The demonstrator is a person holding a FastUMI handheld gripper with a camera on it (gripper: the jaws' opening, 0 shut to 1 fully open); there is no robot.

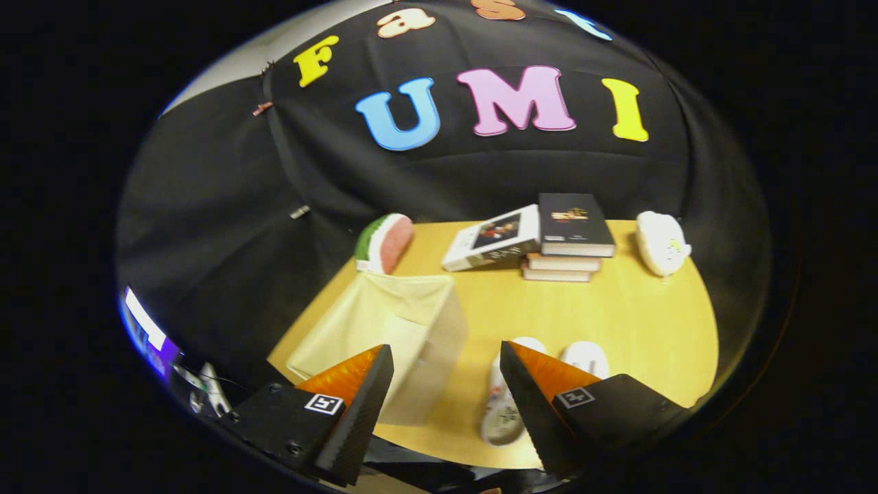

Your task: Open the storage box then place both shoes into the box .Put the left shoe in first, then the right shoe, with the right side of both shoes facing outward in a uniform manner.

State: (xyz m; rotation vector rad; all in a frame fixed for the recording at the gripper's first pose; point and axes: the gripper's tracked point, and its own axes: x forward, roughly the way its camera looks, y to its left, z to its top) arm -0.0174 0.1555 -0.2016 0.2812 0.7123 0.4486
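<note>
I see the round yellow wooden table [638,322] carrying the pale cream fabric storage box [384,322], just ahead of my left finger, top apparently open, insides not readable. The pair of white shoes [542,384] sits beside it, partly behind my right finger, so probably staged for loading. My gripper [446,398] hangs wide, holding nothing.

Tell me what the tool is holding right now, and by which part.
Nothing is held. The tool is open, its fingers apart above the table, with the storage box by one finger and the white shoes by the other, neither touched.
</note>
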